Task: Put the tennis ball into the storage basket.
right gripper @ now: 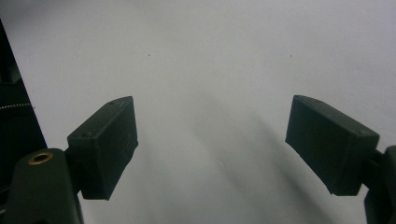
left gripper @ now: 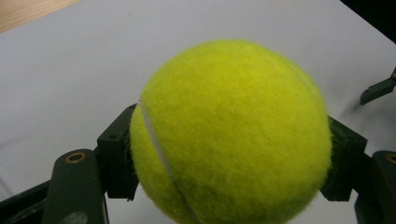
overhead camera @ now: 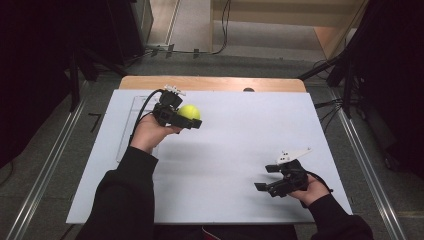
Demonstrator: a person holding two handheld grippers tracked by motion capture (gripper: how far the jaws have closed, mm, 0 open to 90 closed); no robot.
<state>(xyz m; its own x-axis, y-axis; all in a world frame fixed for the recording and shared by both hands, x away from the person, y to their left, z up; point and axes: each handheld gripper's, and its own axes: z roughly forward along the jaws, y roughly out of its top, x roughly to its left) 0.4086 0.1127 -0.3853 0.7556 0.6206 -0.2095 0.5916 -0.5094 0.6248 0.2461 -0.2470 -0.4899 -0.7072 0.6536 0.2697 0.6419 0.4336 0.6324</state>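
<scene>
Your left gripper (overhead camera: 191,119) is raised over the far left part of the white tabletop (overhead camera: 230,145), its jaws pinching the yellow tennis ball (overhead camera: 190,111) from both sides. Your right gripper (overhead camera: 266,177) sits low near the front right edge, jaws spread wide with nothing between them. Beyond the table's wooden far edge (overhead camera: 210,83), grey floor (overhead camera: 240,62) and dark stands surround you.

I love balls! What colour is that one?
The tennis ball is fuzzy yellow-green with a white seam, clearest in the left gripper view.
</scene>
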